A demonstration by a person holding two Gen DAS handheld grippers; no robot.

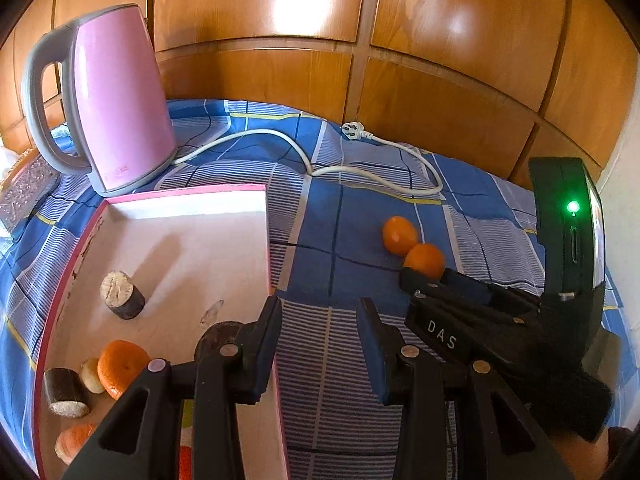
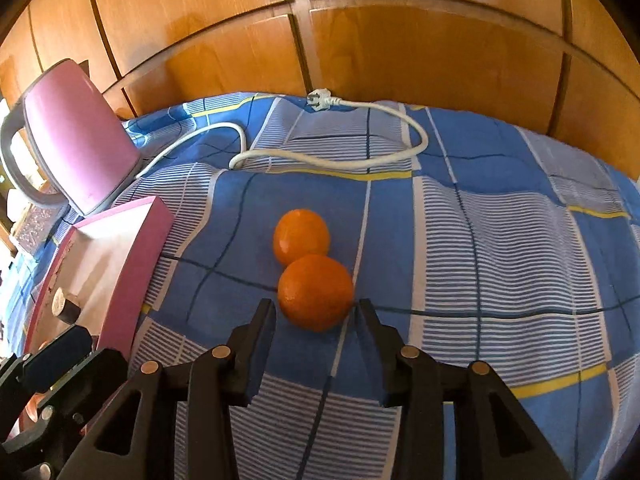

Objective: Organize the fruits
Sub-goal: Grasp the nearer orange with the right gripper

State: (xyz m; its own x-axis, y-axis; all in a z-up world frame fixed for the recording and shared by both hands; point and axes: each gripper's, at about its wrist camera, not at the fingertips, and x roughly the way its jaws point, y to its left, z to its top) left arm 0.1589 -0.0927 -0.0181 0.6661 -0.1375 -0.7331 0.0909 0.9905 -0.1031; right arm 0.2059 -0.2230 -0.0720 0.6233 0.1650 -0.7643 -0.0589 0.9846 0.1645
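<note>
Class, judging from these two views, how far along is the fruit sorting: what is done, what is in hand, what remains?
Done: one orange and several cut fruit pieces already lie in the pink box. In hand: the right gripper stands open at the nearer orange on the blue cloth, not yet gripping. The left gripper is empty. Left: both loose oranges, including the farther orange.

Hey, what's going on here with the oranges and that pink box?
A person with two handheld grippers is sorting fruit into a shallow pink-edged box that already holds an orange and some cut pieces. The right gripper has its jaws open around the nearer round orange on the blue checked cloth, not yet gripping. The left gripper hangs empty over the box edge.
</note>
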